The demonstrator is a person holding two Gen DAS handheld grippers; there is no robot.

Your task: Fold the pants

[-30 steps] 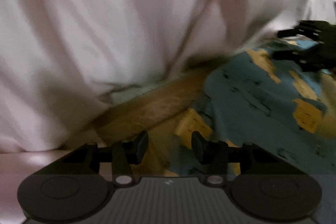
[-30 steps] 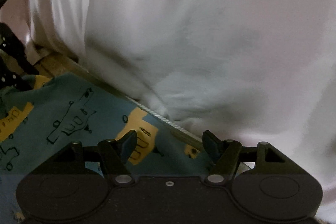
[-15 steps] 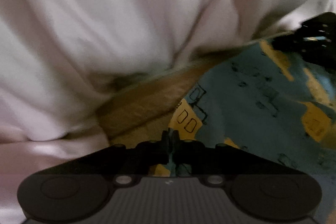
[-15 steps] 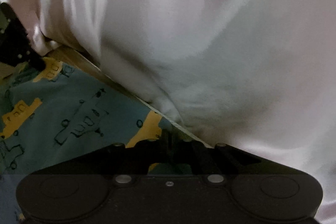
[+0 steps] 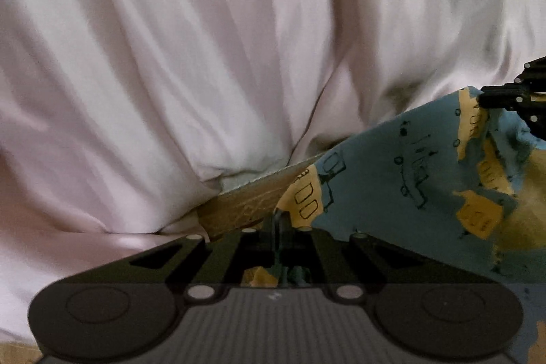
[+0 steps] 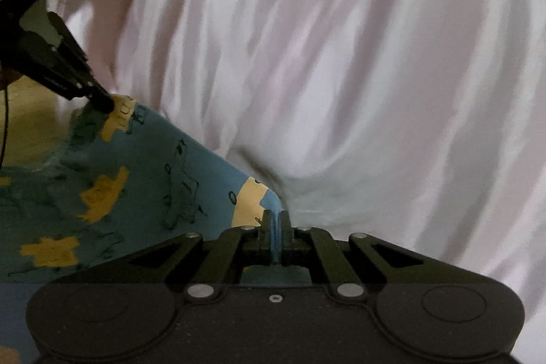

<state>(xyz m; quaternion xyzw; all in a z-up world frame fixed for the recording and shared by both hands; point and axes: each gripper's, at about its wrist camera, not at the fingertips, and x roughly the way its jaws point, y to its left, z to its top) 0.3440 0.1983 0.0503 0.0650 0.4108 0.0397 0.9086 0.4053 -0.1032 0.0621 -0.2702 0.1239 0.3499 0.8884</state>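
Right now, from my left wrist camera, I see the left gripper (image 5: 279, 220) clamped on the pants (image 5: 402, 186), its jaws pressed together with a thin fold of the blue fabric pinched between them. From that pinch the pants, printed with yellow patches and black line drawings, spread away to the right and rise toward the right gripper (image 5: 484, 98), which bites their far upper edge near the right border of the view. A strip of tan wooden surface (image 5: 245, 203) shows just left of the pants, touching their near edge by my claw. Beyond it and above the pants, a rumpled pale pink sheet (image 5: 204, 57) fills most of the view.

Switching to my right wrist camera, I see the right gripper (image 6: 276, 220) likewise closed tight on the pants (image 6: 153, 179): a light blue fold of cloth stands upright between the two pressed pads. The pants run from this pinch leftward and upward as a taut edge to the left gripper (image 6: 102, 103), whose dark tip grips a yellow patch at the upper left corner of the fabric. Below that edge, the pants hang and bunch toward the lower left. The pink sheet (image 6: 358, 74) lies directly behind the pants and to their right. A wooden floor (image 6: 30, 115) shows left of the pants, past the left gripper; blur keeps finer detail there from me.
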